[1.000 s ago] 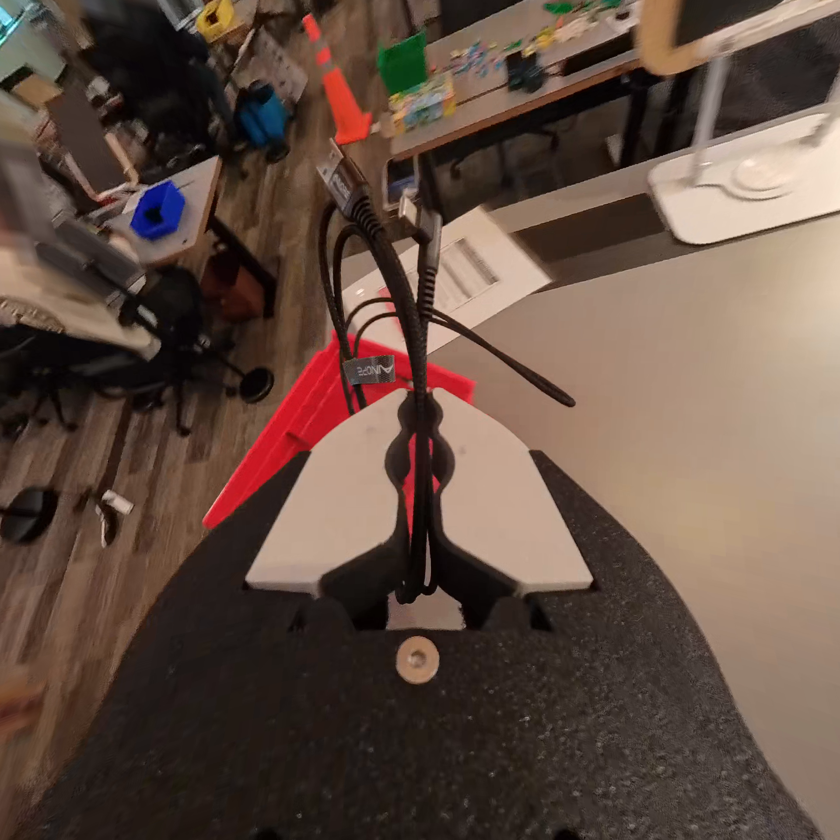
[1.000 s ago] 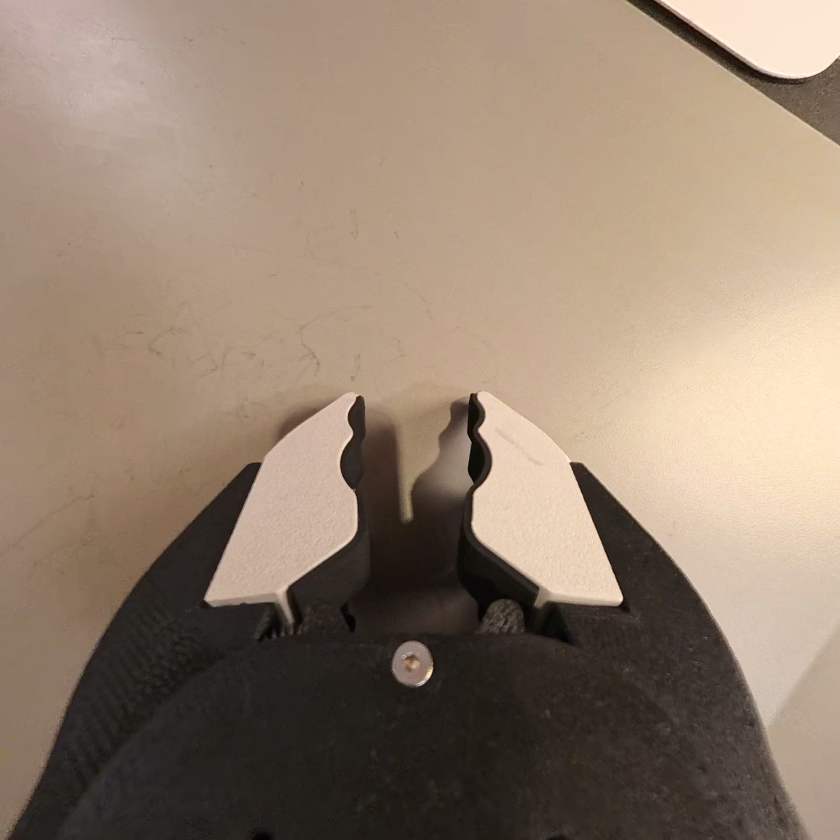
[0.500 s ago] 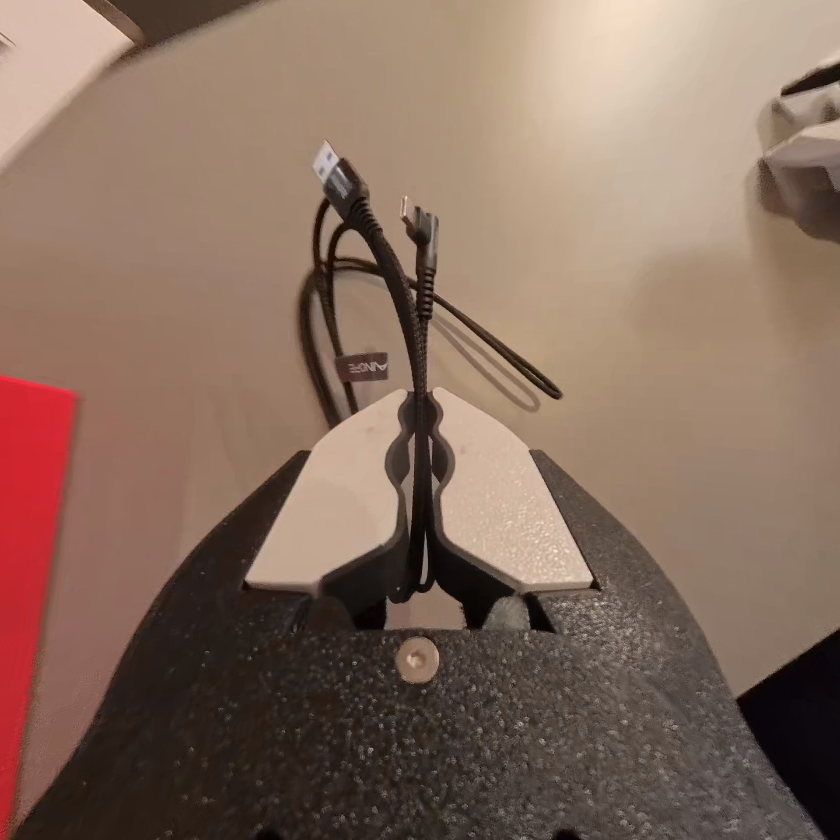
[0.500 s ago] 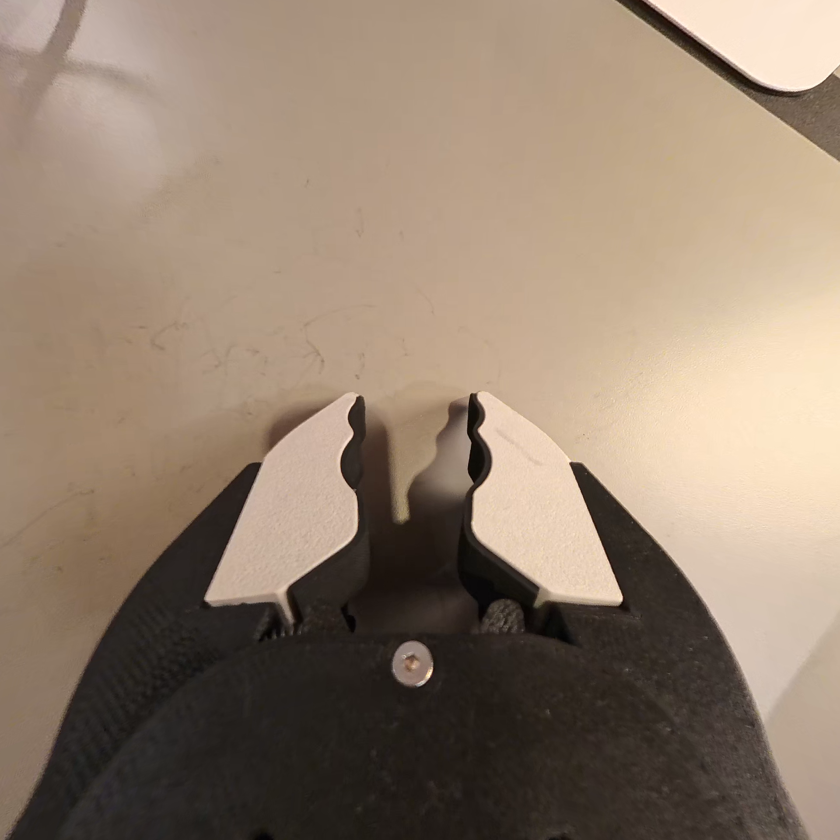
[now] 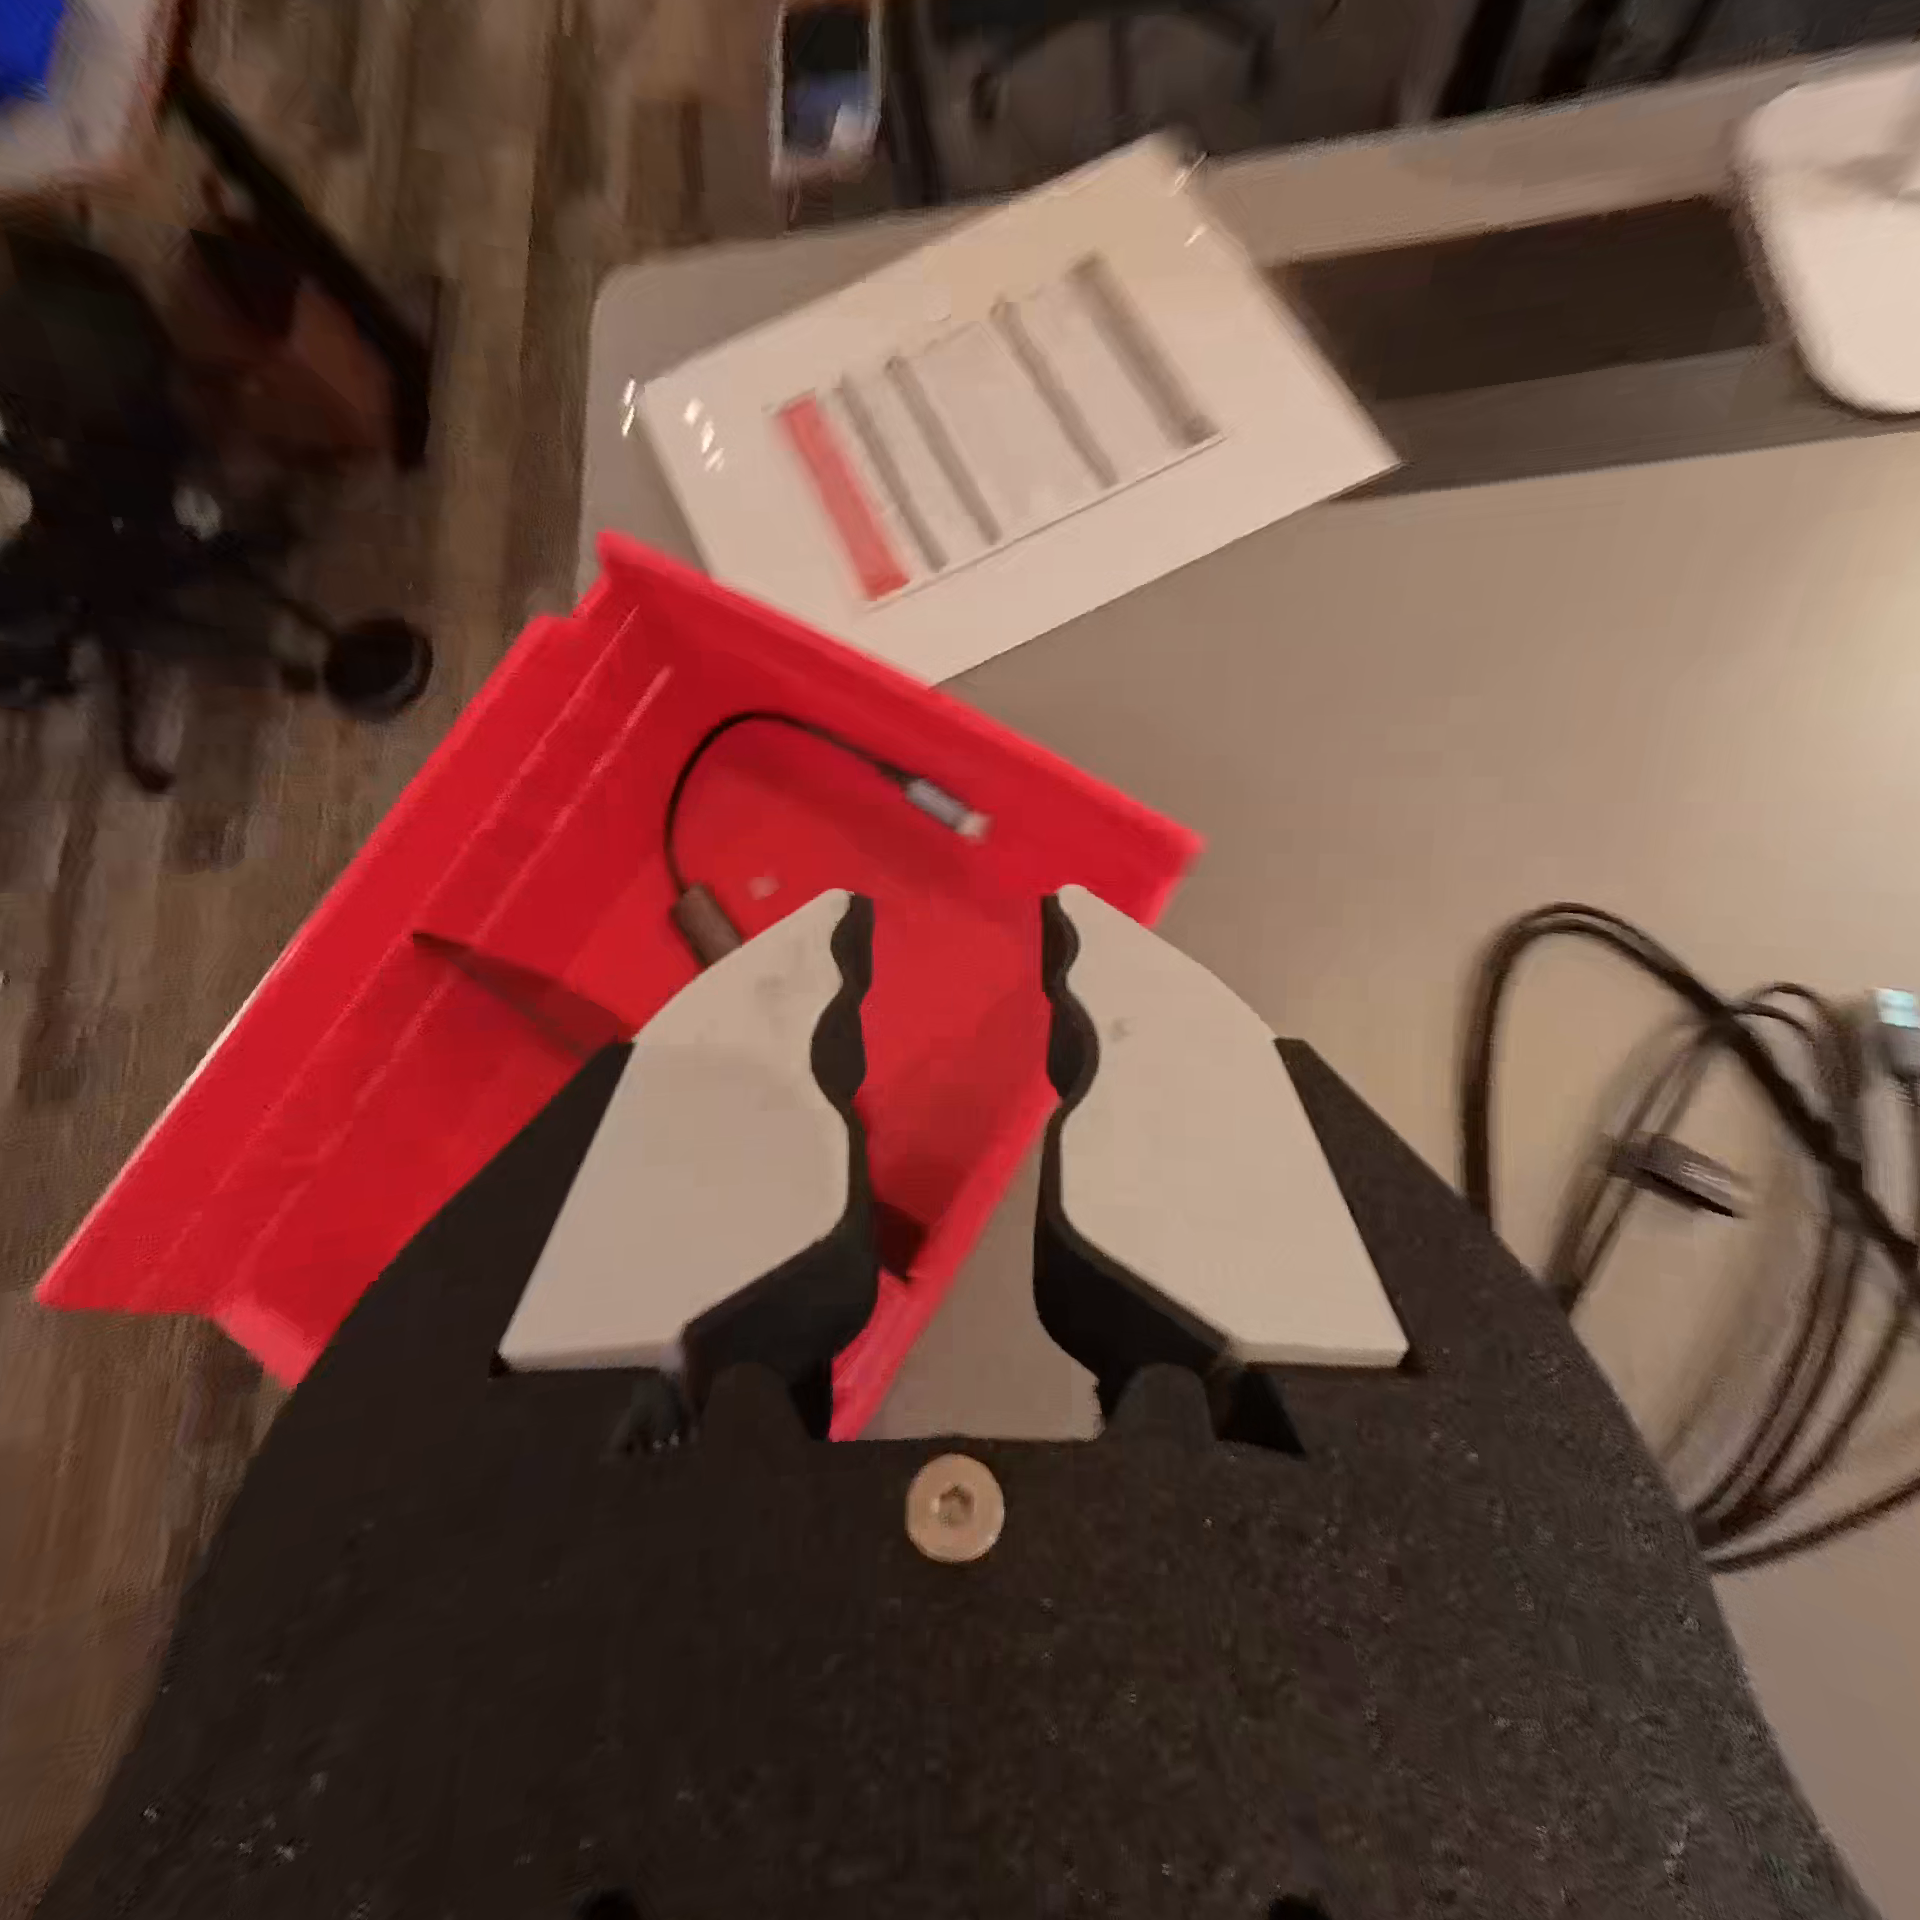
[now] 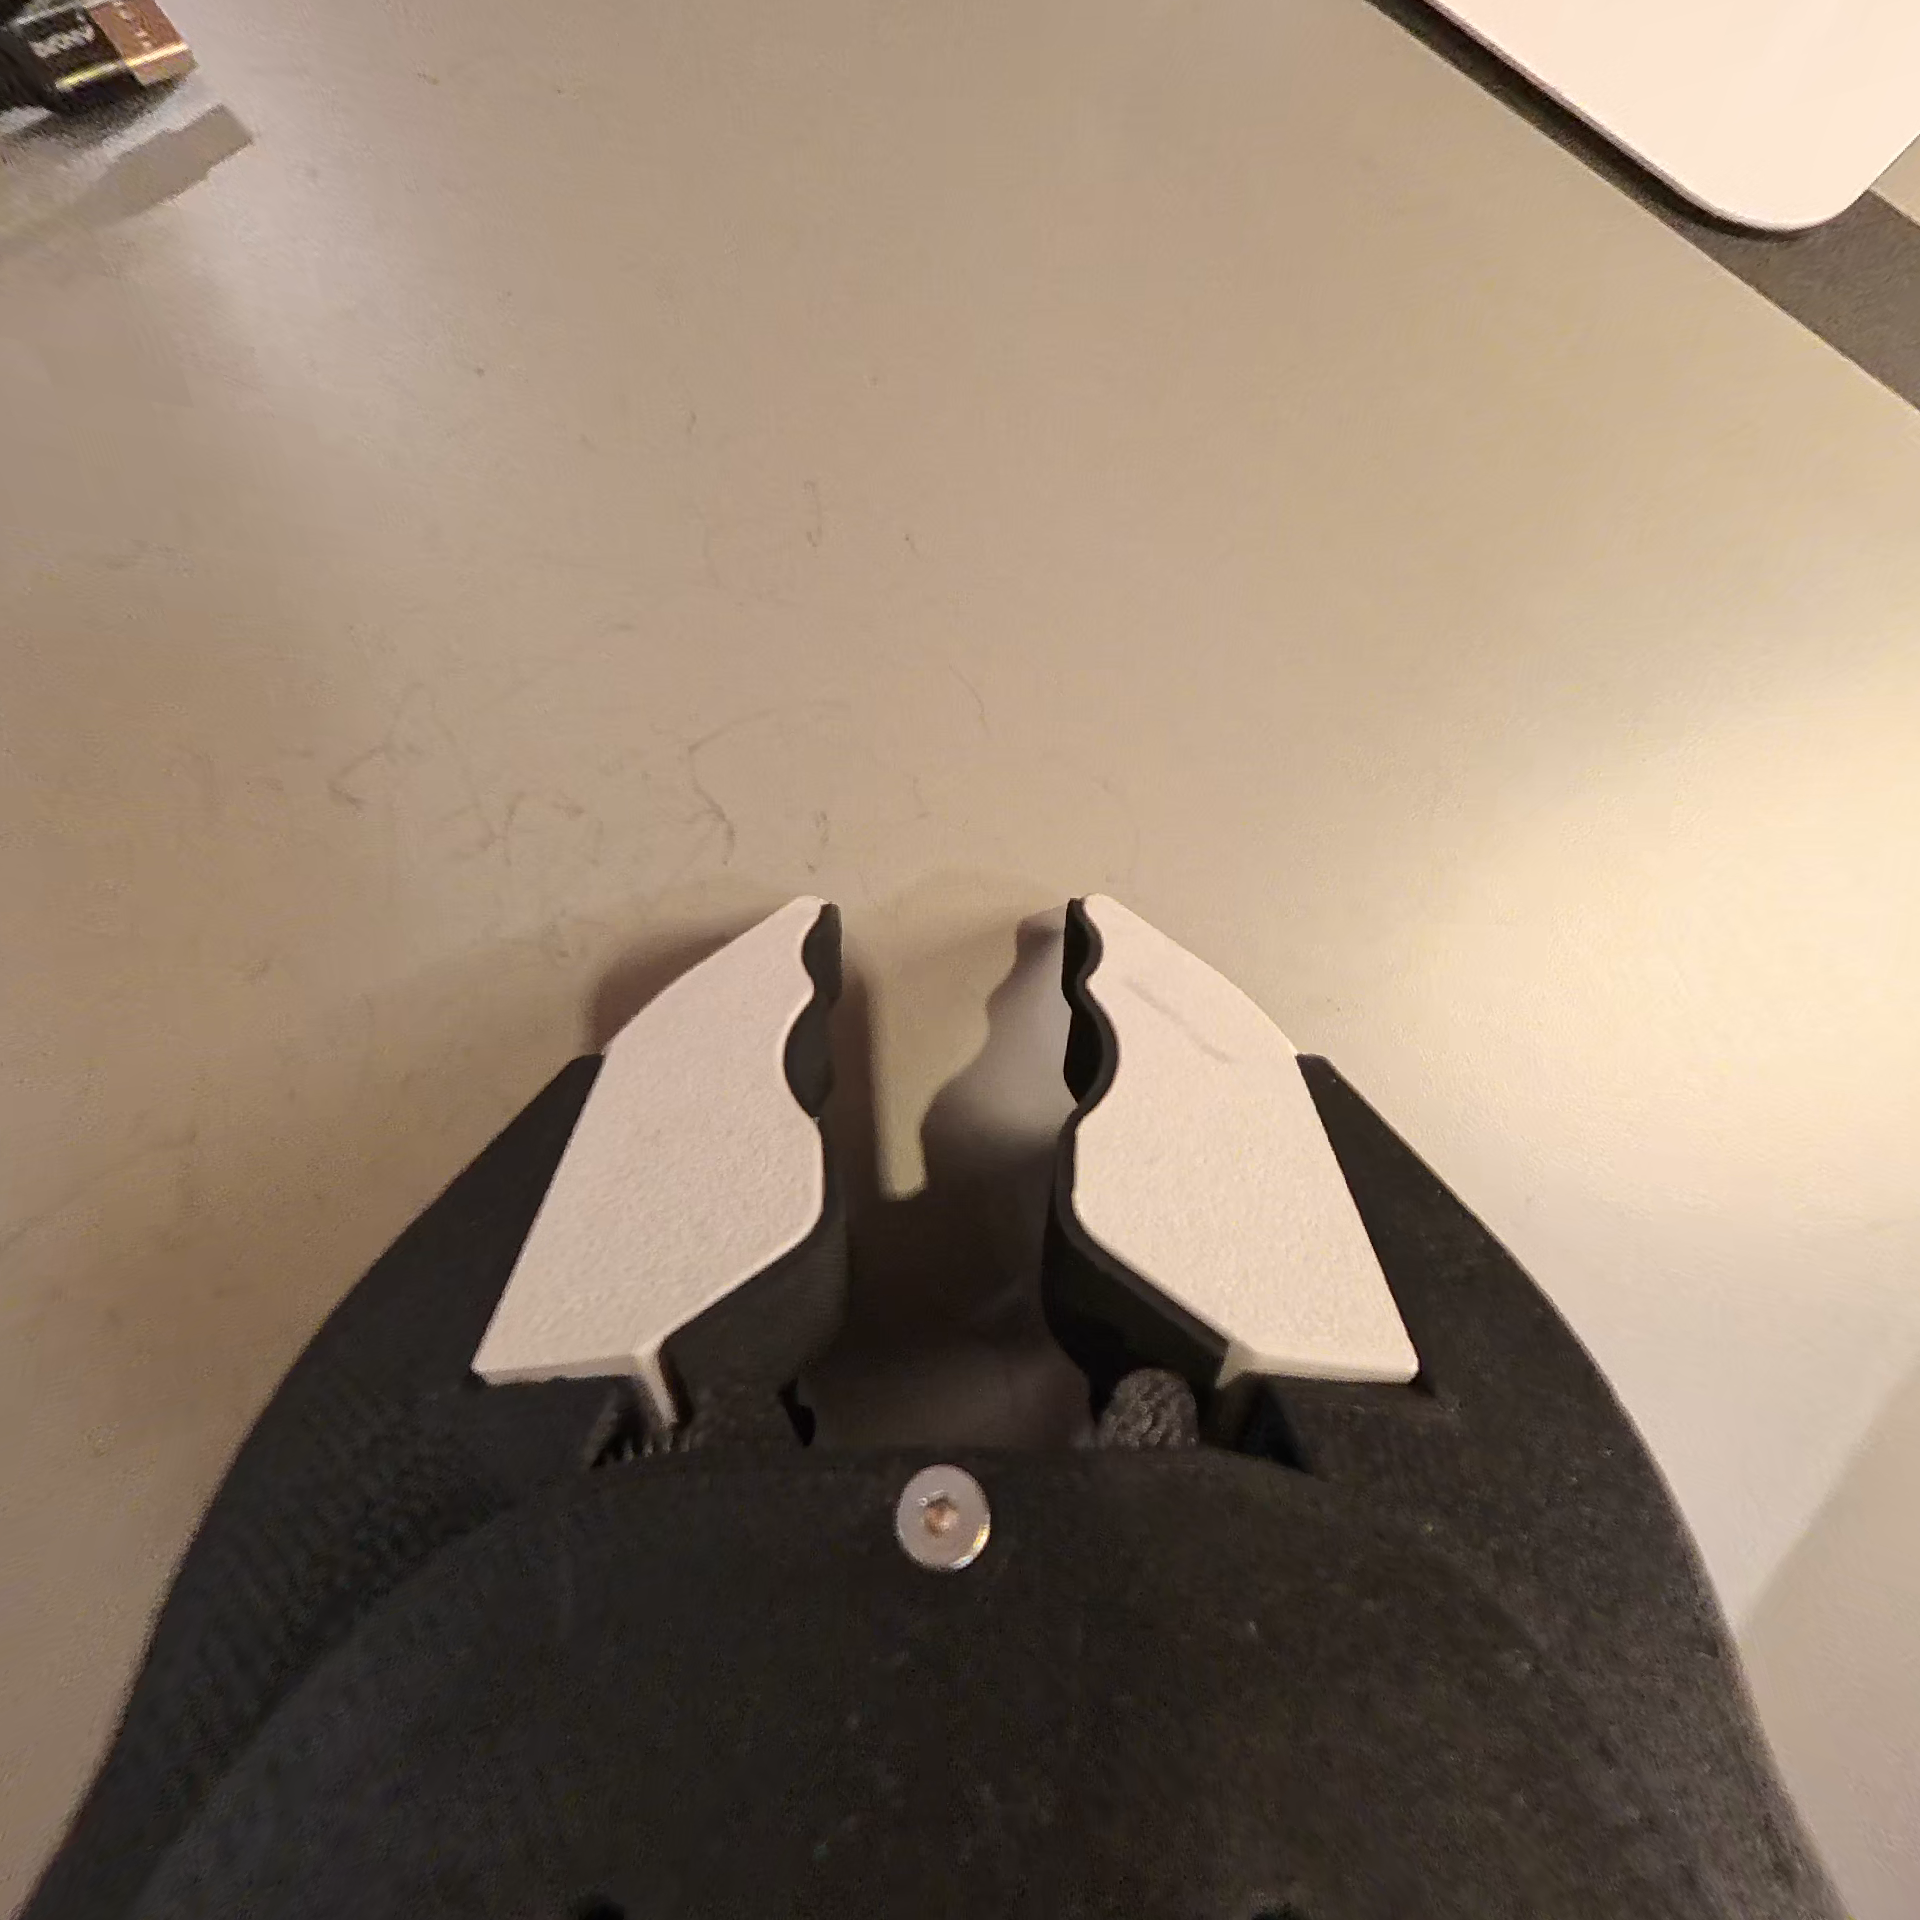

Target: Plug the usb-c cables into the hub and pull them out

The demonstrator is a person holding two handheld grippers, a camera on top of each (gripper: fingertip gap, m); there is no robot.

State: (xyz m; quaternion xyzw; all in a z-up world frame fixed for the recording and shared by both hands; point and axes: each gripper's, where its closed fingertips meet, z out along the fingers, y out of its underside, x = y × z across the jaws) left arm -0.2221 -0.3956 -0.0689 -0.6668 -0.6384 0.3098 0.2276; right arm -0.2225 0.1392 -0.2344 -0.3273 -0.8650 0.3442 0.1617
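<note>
Two grippers are at work over a beige table [image 5: 1558, 727]. From the left wrist view, the left gripper [image 5: 951, 914] hangs with its jaws apart and nothing between them, above the near right corner of a red bin [image 5: 343, 1091] that sits at the table's left edge. Inside the bin lies a short black adapter cable [image 5: 748, 774] with a metal plug at its far end. Right of the gripper, well apart from the bin, a bundle of black usb-c cables [image 5: 1683, 1174] rests coiled on the tabletop, blurred by motion. Beyond the bin lies a white printed sheet [image 5: 1008, 426], and a white base [image 5: 1839, 239] sits at the far right. From the right wrist view, the right gripper [image 6: 948, 920] sits low over the bare, scuffed table [image 6: 935, 468], jaws apart and empty. A dark connector [image 6: 94, 47] shows at the far left corner, and the white base's corner [image 6: 1704, 94] at the far right. I cannot make out the hub in either view.
</note>
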